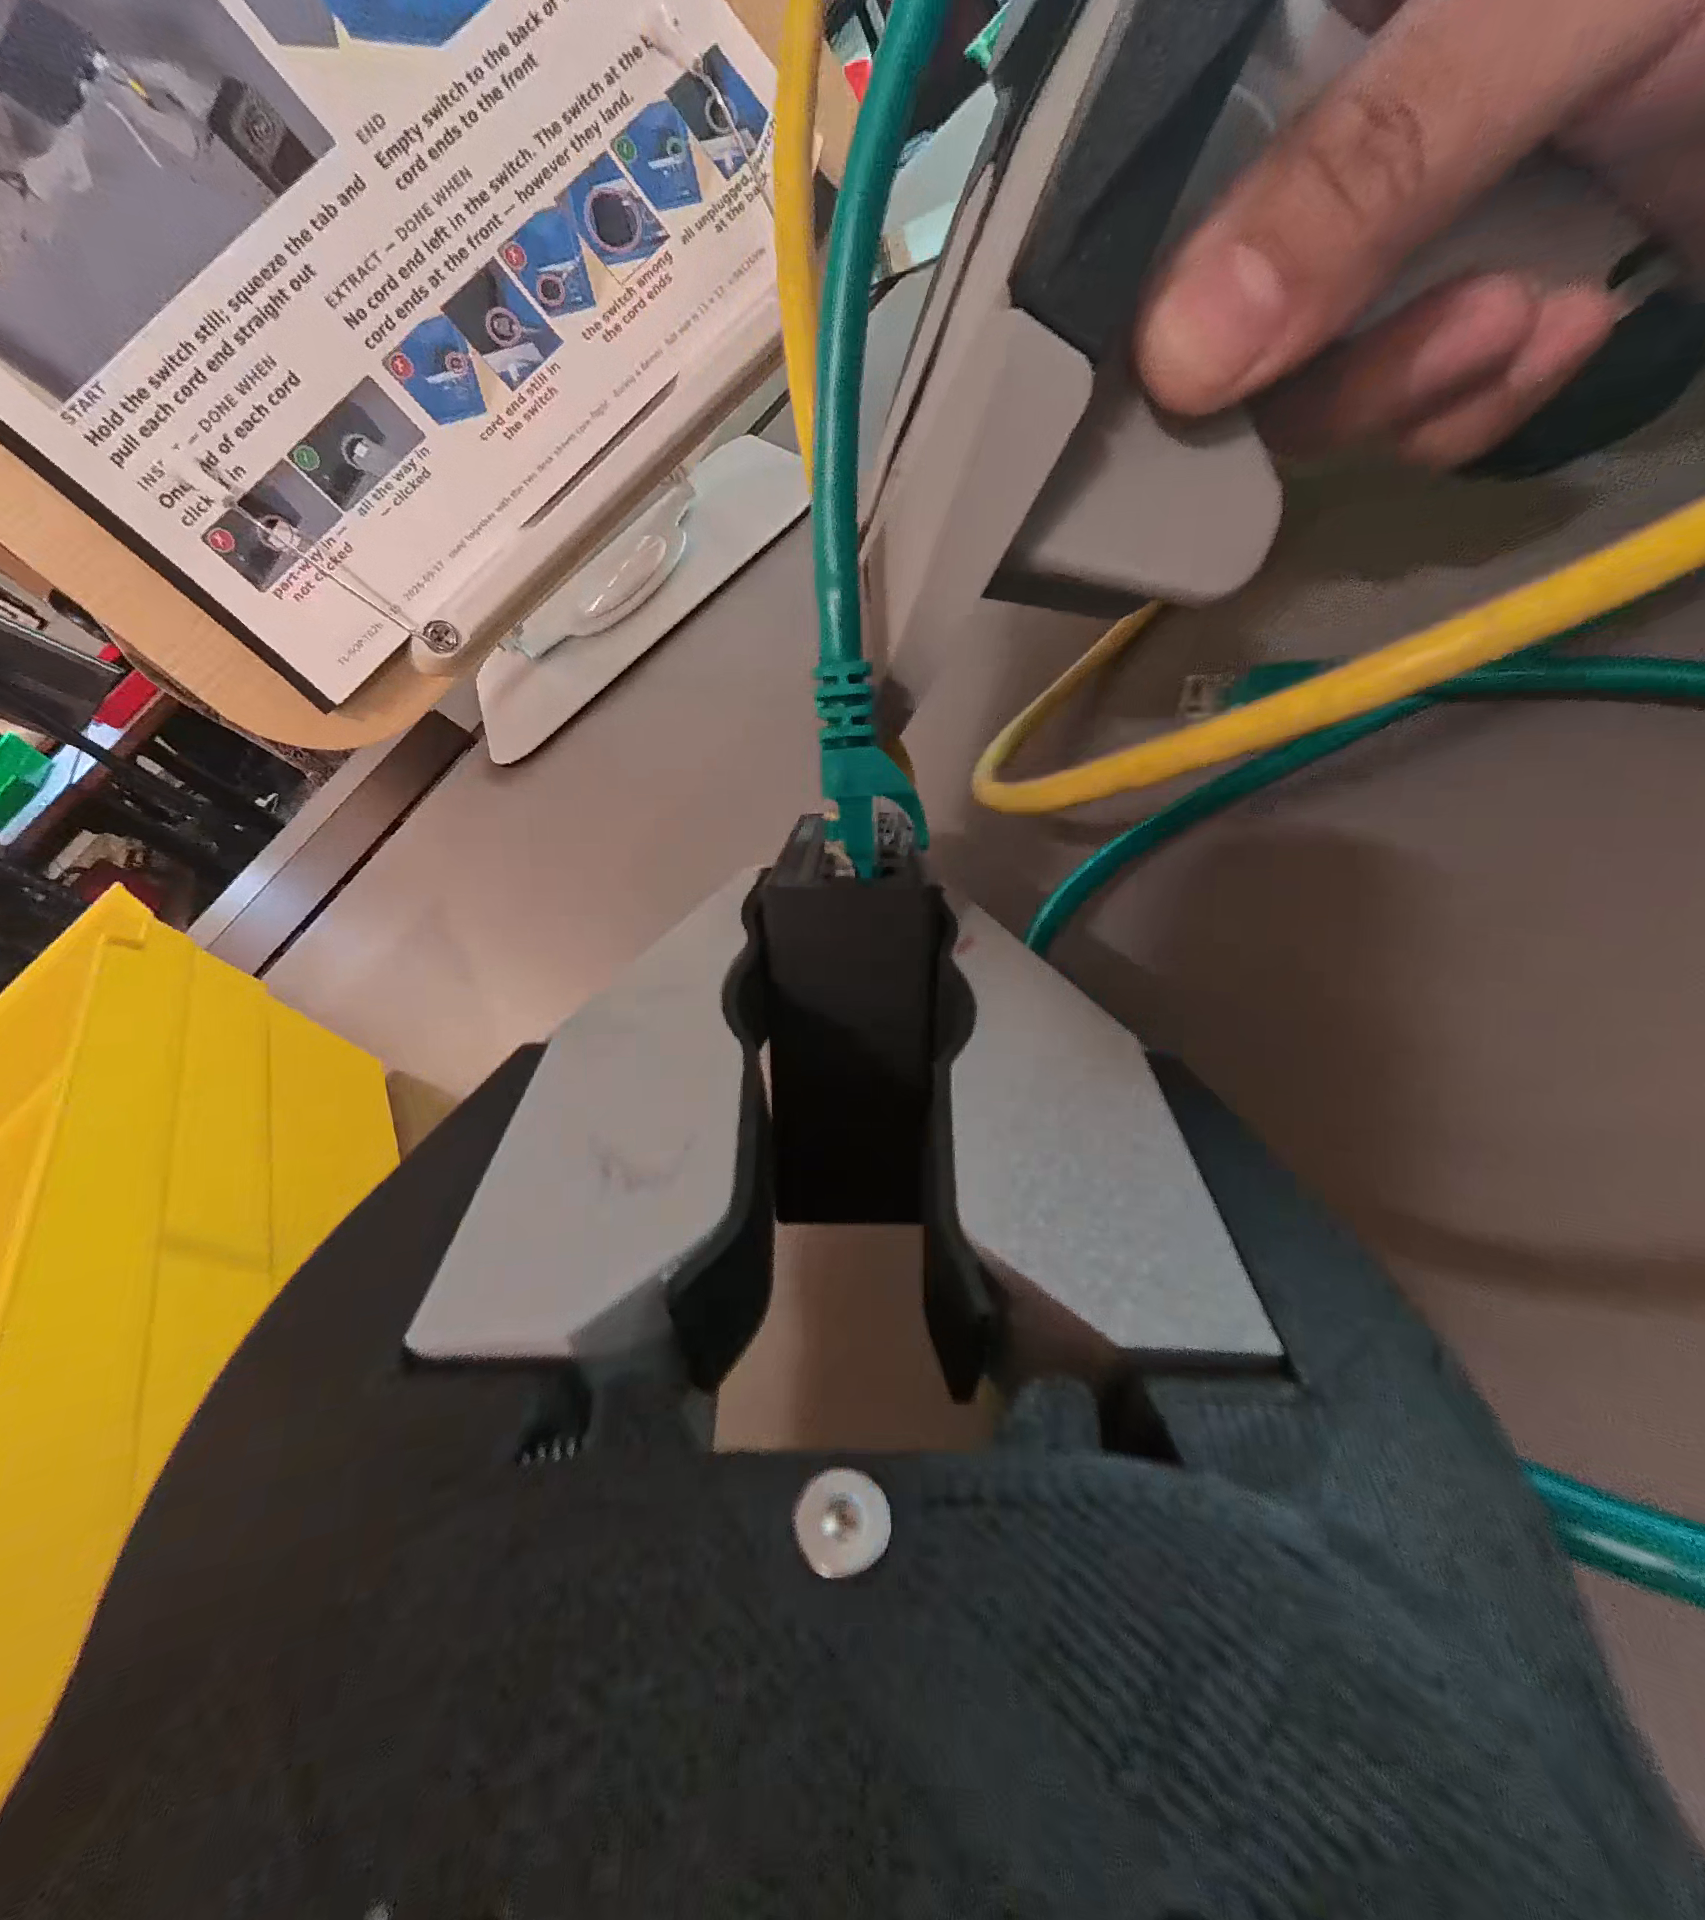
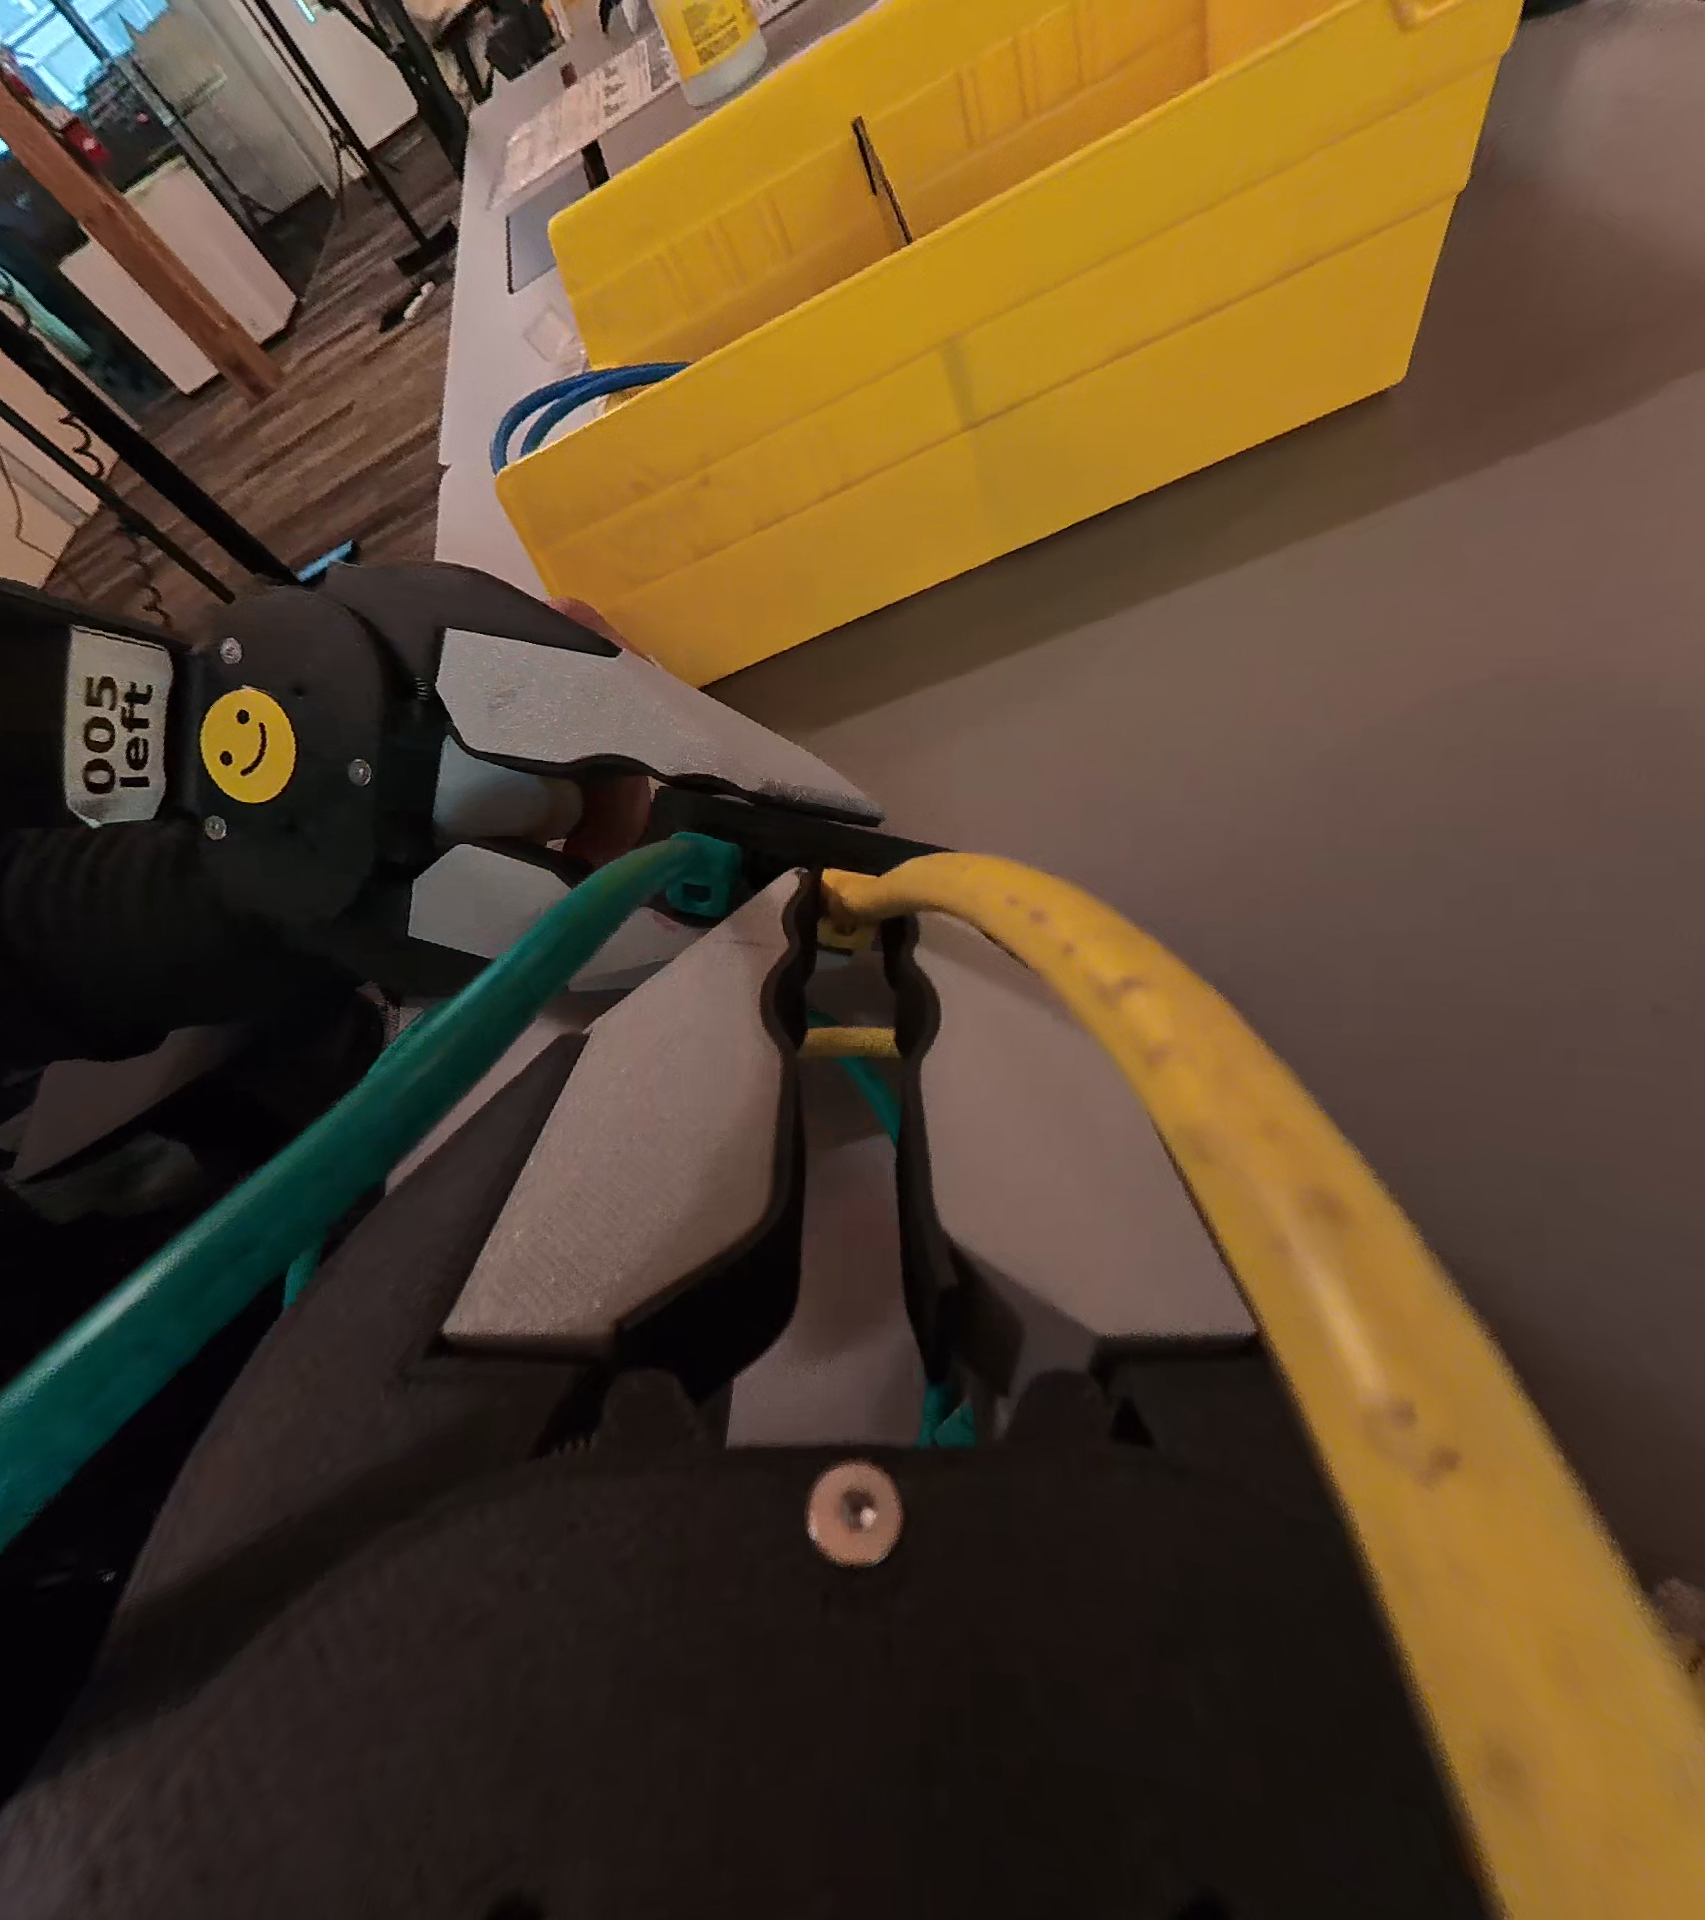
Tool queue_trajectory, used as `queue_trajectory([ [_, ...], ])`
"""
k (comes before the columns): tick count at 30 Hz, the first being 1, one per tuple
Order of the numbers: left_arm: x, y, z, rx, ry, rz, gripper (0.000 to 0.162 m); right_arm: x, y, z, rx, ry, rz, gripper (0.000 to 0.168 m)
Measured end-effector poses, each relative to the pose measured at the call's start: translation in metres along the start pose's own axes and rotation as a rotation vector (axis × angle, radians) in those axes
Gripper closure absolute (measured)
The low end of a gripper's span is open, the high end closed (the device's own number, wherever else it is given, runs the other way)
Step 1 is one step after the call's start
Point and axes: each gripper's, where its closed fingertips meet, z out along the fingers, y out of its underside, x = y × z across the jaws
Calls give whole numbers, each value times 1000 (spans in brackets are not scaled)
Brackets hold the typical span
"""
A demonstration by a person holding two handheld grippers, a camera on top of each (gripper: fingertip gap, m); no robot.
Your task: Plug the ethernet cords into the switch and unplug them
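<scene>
My left gripper (image 1: 853, 883) is clamped on the black switch (image 1: 848, 1039), a green cord (image 1: 843, 416) plugged into its far end and rising away. My right gripper (image 2: 853, 935) pinches the yellow cord (image 2: 1295, 1247) at its plug, tips right against the switch edge, the cable arcing back over my right finger. Beyond, the grey table (image 2: 1347, 779) carries a yellow bin (image 2: 983, 436), and an instruction sheet (image 1: 308, 312) stands at the back, upper left.
</scene>
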Motion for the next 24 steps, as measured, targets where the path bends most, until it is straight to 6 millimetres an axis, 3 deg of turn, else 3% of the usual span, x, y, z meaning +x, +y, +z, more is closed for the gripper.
queue_trajectory([
  [5,1,-14,-4,68,-54,115,136,-5,-1,-5,5,-50,42,159],
  [11,4,-40,-20,233,-85,241,135,-22,-6,-9,66,-236,114,159],
  [20,13,-85,-48,510,-33,229,136,-48,-17,-22,163,-607,272,159],
  [24,18,-85,-50,538,-38,323,136,-51,-13,-23,148,-642,287,159],
])
